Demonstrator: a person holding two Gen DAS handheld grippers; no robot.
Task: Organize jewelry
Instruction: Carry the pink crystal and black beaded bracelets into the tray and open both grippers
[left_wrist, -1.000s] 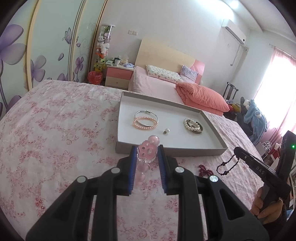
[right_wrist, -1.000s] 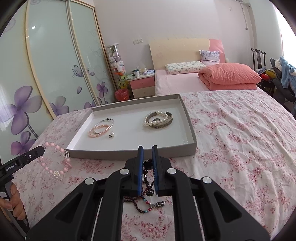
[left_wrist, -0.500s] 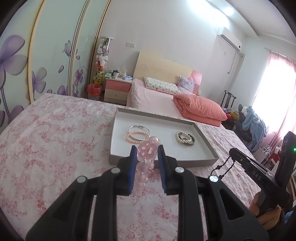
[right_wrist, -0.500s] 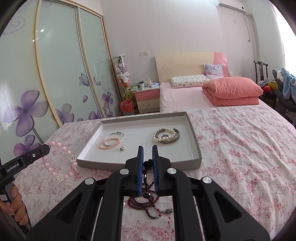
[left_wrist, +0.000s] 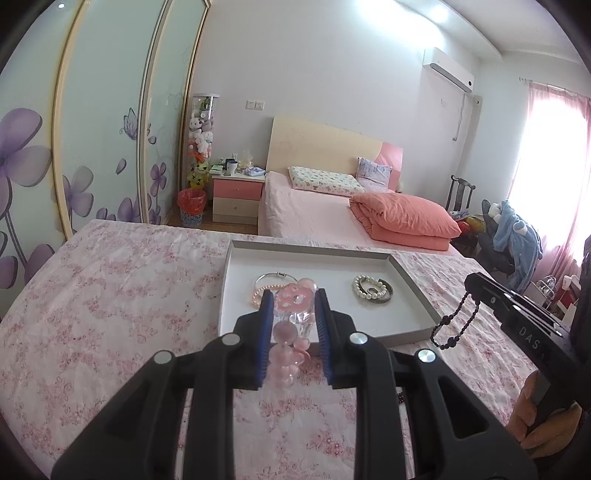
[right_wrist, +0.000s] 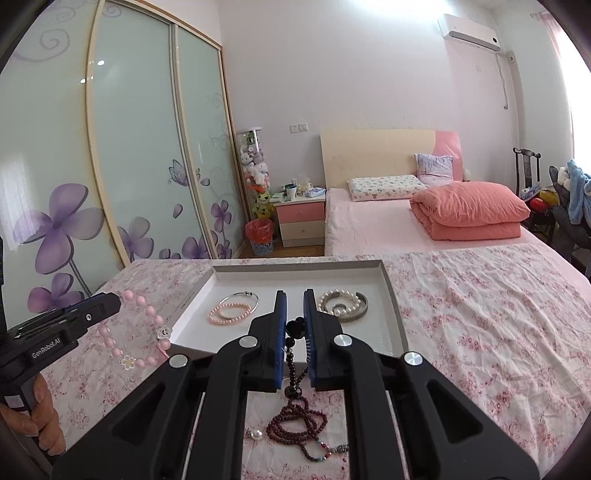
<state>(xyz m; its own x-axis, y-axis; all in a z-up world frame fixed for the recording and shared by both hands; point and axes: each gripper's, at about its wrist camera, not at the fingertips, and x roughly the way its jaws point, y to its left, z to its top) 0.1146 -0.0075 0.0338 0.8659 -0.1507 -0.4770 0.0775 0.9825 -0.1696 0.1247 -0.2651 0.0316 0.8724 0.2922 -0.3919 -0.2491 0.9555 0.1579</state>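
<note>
My left gripper (left_wrist: 293, 295) is shut on a pink bead bracelet (left_wrist: 284, 334), which hangs above the floral bedspread just in front of a shallow white tray (left_wrist: 415, 295). The right wrist view shows that bracelet (right_wrist: 147, 314) dangling from the left gripper (right_wrist: 112, 302), left of the tray (right_wrist: 391, 295). My right gripper (right_wrist: 294, 295) is shut on a dark bead necklace (right_wrist: 291, 354). Its lower end lies coiled on the bedspread (right_wrist: 299, 424). The left wrist view has the right gripper (left_wrist: 472, 286) at the right, with the dark necklace (left_wrist: 452, 321) hanging from it.
Inside the tray lie a silver bangle with a pink pearl bracelet (right_wrist: 231, 312) and a white pearl bracelet with a metal bangle (right_wrist: 343, 304). A small pearl piece (right_wrist: 256, 434) rests on the bedspread beside the coil. A second bed, a nightstand and a wardrobe stand beyond.
Both grippers have risen, each still gripping its beads. The pink bracelet hangs higher over the bedspread, and more of the dark necklace has lifted off it.
</note>
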